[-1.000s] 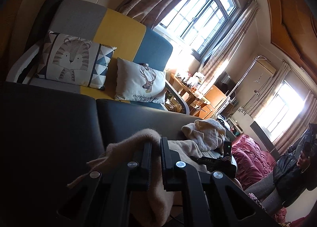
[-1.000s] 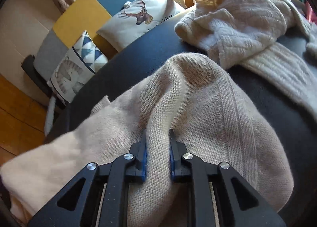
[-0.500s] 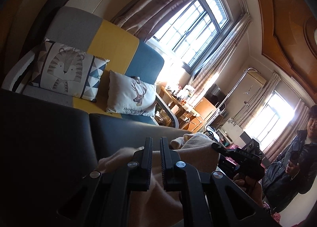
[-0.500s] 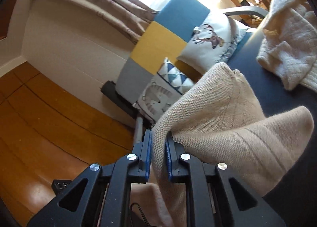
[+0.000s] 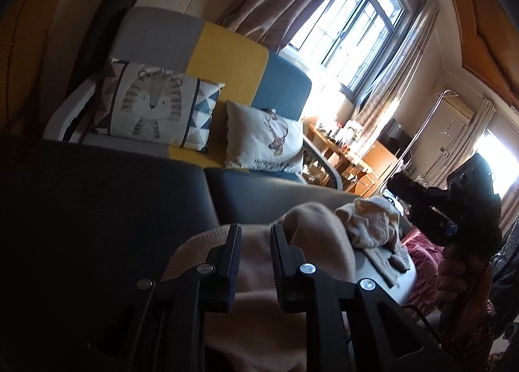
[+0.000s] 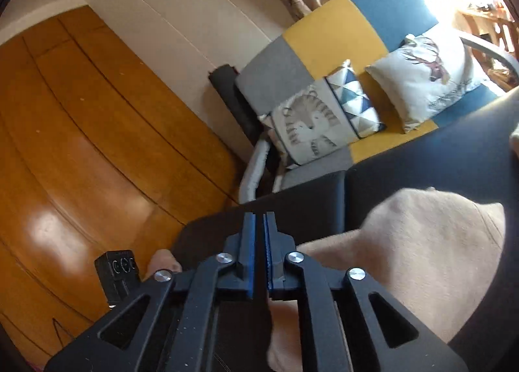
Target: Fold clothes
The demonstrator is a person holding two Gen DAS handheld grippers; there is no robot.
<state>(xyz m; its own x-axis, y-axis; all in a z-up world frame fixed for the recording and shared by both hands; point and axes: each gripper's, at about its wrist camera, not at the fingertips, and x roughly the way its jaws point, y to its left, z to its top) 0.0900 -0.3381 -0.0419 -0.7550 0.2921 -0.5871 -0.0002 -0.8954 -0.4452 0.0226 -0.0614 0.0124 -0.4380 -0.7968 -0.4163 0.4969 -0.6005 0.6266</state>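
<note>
A beige knit sweater (image 5: 311, 242) lies bunched on the dark padded surface (image 5: 97, 209). My left gripper (image 5: 256, 232) hovers just over its near part. Its jaws are opening, and the cloth shows beyond the gap, not pinched by the pads. My right gripper (image 6: 259, 219) is raised to the left of the same beige sweater (image 6: 421, 242). Its jaws are opening by a narrow slit, and I see no cloth between the blue pads. A cream cable-knit sweater (image 5: 373, 222) is heaped behind the beige one.
A grey, yellow and blue sofa (image 5: 227, 57) with a tiger cushion (image 5: 149, 105) and a deer cushion (image 5: 266, 141) stands behind the surface. A hand (image 5: 454, 271) holds the right gripper's black body at the right. Wooden panelling (image 6: 81, 144) lies to the left.
The left jaws spread and let the beige sweater go. The right gripper rose and swung left, and the sweater it pinched now lies beside it on the surface.
</note>
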